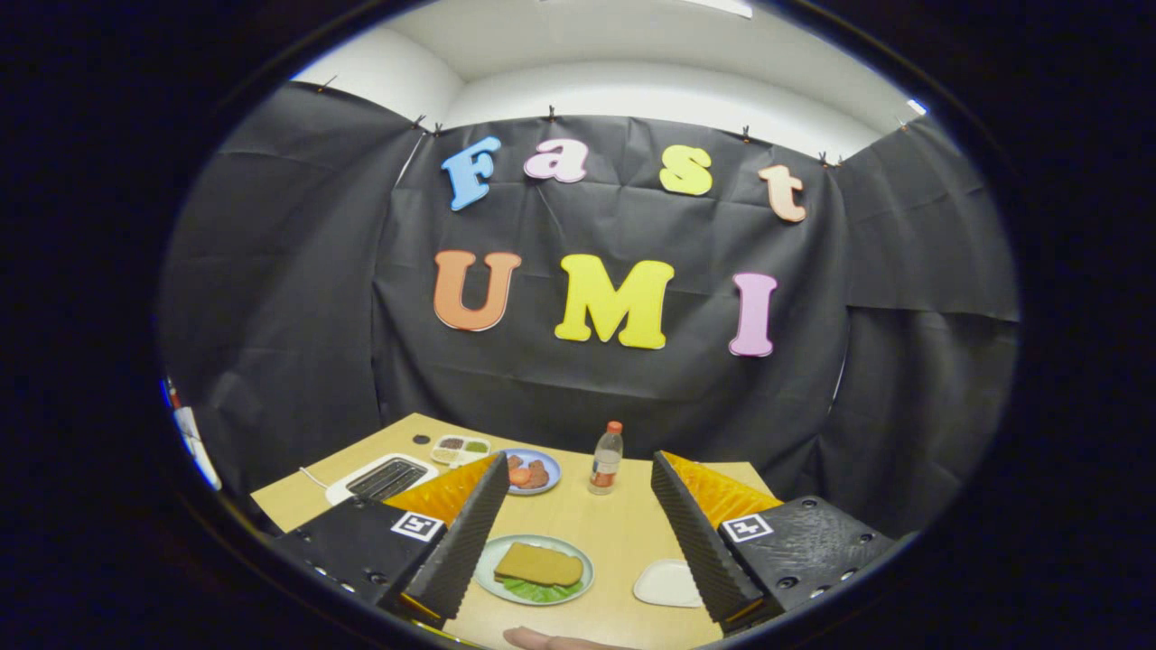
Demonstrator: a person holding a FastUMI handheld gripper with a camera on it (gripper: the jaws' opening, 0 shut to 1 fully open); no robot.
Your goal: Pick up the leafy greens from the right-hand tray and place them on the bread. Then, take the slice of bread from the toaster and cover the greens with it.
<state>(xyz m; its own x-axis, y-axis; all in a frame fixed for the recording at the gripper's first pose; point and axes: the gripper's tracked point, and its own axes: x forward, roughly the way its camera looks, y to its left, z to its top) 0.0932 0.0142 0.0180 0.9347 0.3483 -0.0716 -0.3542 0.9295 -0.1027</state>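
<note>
A slice of brown bread [538, 564] lies on a pale green plate [493, 549] between my fingers, with leafy greens [539, 591] showing from under its near edge. My gripper [580, 533] is open, held above the table, with nothing between its fingers [465, 542]. The white toaster [384, 478] stands at the table's far left, beyond the left finger; its slots look dark. A small white tray [666, 583] sits to the right of the plate, beside the right finger, and looks bare.
A blue plate with reddish slices [531, 471] and a small bottle with an orange cap [606, 459] stand farther back. A compartment dish [460, 448] is behind the toaster. A person's fingertip [551, 640] shows at the near table edge. Wooden tabletop [623, 524].
</note>
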